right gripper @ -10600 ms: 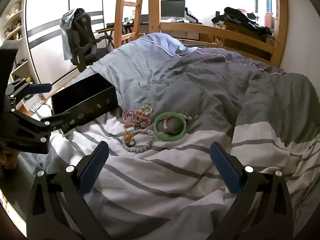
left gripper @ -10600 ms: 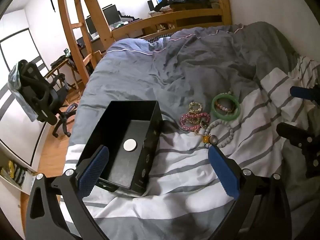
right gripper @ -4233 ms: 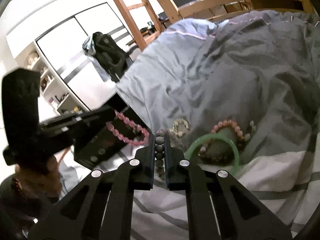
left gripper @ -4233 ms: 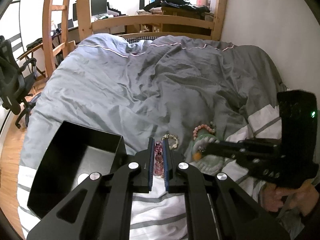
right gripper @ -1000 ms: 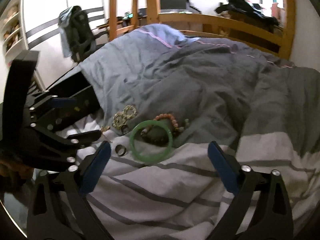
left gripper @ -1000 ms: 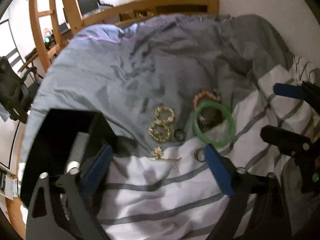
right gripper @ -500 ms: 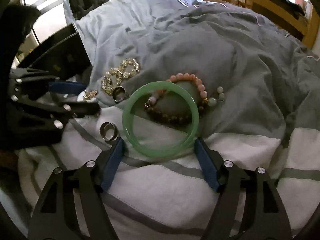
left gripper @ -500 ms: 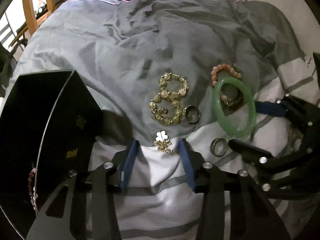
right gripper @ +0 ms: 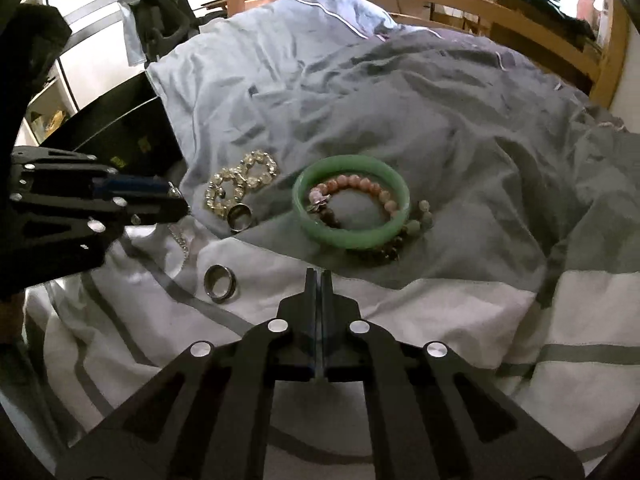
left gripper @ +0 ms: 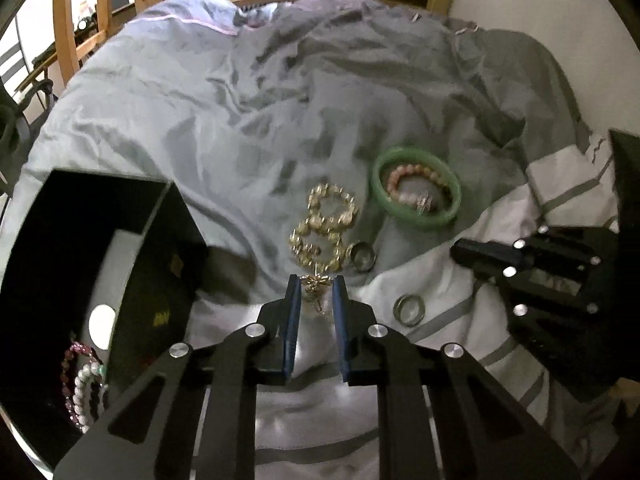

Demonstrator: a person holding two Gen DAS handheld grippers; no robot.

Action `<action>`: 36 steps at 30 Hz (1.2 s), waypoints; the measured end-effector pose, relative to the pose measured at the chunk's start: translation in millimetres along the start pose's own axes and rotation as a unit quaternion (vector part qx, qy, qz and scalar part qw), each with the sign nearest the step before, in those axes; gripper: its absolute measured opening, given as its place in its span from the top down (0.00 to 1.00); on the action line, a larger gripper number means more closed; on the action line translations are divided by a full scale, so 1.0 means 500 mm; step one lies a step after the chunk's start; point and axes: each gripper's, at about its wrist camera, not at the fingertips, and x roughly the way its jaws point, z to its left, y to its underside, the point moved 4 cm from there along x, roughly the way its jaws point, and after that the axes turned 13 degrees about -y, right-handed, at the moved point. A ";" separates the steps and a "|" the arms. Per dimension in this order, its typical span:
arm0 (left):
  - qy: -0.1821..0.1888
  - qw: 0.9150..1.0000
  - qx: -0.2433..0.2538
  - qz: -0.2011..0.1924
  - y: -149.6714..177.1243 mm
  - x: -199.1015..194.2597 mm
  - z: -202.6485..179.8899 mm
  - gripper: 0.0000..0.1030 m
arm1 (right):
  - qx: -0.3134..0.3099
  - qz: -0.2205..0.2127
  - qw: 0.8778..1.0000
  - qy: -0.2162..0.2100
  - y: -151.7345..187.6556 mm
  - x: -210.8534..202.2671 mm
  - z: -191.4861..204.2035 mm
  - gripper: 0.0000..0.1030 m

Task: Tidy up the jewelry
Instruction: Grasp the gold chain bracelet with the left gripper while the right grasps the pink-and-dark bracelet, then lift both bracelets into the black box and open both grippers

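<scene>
My left gripper point(left gripper: 315, 281) is nearly shut around a small gold clover chain point(left gripper: 315, 285) on the bed, its blue pads point(left gripper: 293, 312) either side of it. My right gripper point(right gripper: 319, 273) is shut and empty, just short of the green bangle point(right gripper: 351, 237). A pink bead bracelet point(right gripper: 356, 184) lies inside the bangle, darker beads point(right gripper: 384, 254) beside it. A gold bead bracelet point(left gripper: 324, 226) and two metal rings point(left gripper: 361, 255) point(left gripper: 408, 309) lie close by. The black box point(left gripper: 80, 264) at the left holds pink and white bracelets point(left gripper: 80, 384).
The jewelry lies on a rumpled grey duvet point(left gripper: 248, 120) over a white striped sheet point(right gripper: 460, 336). A wooden bed frame point(right gripper: 500, 12) runs behind. An office chair point(right gripper: 160, 8) stands at the far left. A wall point(left gripper: 540, 8) is at the right.
My left gripper has narrowed around the gold clover chain. My right gripper has shut and pulled back from the green bangle, which stays on the bed.
</scene>
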 end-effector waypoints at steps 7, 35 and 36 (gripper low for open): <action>0.002 1.000 -0.004 -0.025 -0.008 -0.034 0.001 0.85 | -0.001 -0.040 0.999 -0.011 -0.016 -0.025 0.002 0.37; 0.007 0.998 -0.041 -0.043 -0.025 -0.057 0.036 0.85 | 0.019 -0.132 0.985 -0.110 -0.086 -0.042 0.001 0.87; 0.006 0.998 -0.042 -0.045 -0.026 -0.059 0.038 0.85 | 0.022 -0.138 0.984 -0.112 -0.086 -0.047 0.000 0.87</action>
